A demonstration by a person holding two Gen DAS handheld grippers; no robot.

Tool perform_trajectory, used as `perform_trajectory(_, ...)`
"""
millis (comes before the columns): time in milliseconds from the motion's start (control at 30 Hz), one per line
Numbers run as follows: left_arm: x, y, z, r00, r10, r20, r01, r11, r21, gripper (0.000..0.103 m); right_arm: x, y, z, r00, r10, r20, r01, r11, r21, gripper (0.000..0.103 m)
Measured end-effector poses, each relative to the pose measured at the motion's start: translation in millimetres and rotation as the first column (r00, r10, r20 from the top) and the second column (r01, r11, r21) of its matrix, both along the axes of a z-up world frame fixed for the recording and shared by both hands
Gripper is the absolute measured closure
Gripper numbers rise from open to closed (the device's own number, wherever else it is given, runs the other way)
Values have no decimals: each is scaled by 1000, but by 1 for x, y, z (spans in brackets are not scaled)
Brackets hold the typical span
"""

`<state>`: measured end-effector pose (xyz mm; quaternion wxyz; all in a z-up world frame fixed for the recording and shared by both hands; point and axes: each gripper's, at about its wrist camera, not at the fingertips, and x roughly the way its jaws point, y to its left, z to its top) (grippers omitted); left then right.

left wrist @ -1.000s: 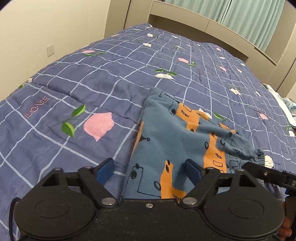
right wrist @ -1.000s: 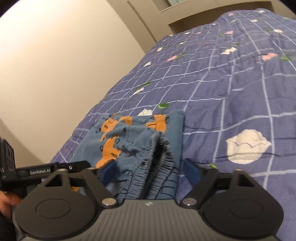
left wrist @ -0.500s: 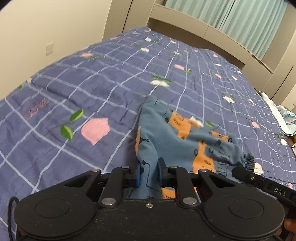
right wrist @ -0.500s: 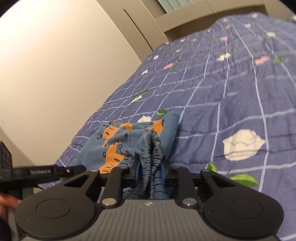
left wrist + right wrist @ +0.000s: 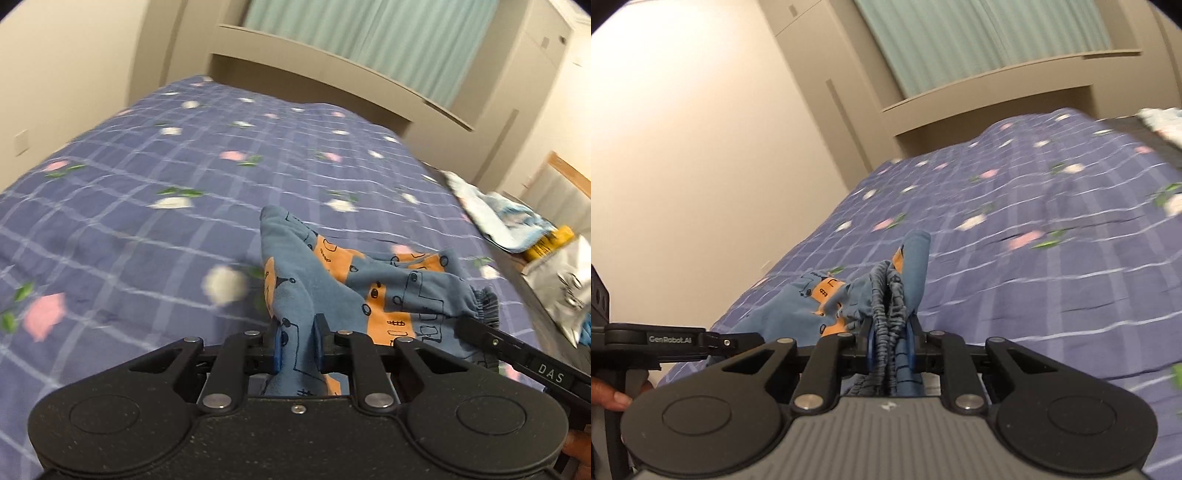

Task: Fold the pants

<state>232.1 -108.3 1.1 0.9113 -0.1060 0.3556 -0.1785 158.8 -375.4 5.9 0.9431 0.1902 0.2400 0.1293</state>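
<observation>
Both ends gripped, fold not yet made.
On the bed [image 5: 129, 192], the left gripper [image 5: 298, 343] pinches the pants [image 5: 369, 280] cloth; the right gripper [image 5: 889, 345] clamps the waistband (elastic bunched); laying over and smoothing remain.

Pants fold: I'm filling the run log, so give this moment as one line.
left gripper: shut on pants | right gripper: shut on waistband | pants partly lifted off bed

We're seeing soft, matt blue-and-orange printed knit pants [image 5: 299, 295] with a ribbed, gathered elastic waistband [image 5: 888, 314]. The purple checked floral quilt [image 5: 147, 206] looks like stitched cotton, a bit puffy. The black plastic left gripper [image 5: 298, 345] is matt and speckled, with shiny metal rivets [image 5: 216, 399].
</observation>
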Motion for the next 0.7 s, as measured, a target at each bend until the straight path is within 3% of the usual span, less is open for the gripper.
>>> perform_trajectory(233, -3, -72, -11, 995, -92, -36, 92, 996, 7, 86, -21, -62, -11, 993, -113, -36, 114, 993, 16, 85)
perform_trajectory(467, -7, -91, -34, 993, -96, -75, 100, 993, 60, 84, -25, -82, -42, 984, -147, -105, 151, 988, 28, 82)
perform_trajectory(533, -5, -91, -34, 992, -94, -87, 100, 993, 62, 82, -26, -84, -46, 979, -169, -117, 173, 984, 29, 72)
perform_trajectory(633, -6, -89, -32, 991, -87, -100, 94, 993, 70, 67, -32, -85, -45, 966, -227, -123, 229, 973, 6, 61)
perform_trajectory(700, -9, -88, -27, 991, -89, -100, 96, 993, 67, 50, -36, -86, -42, 962, -246, -116, 247, 969, -6, 49)
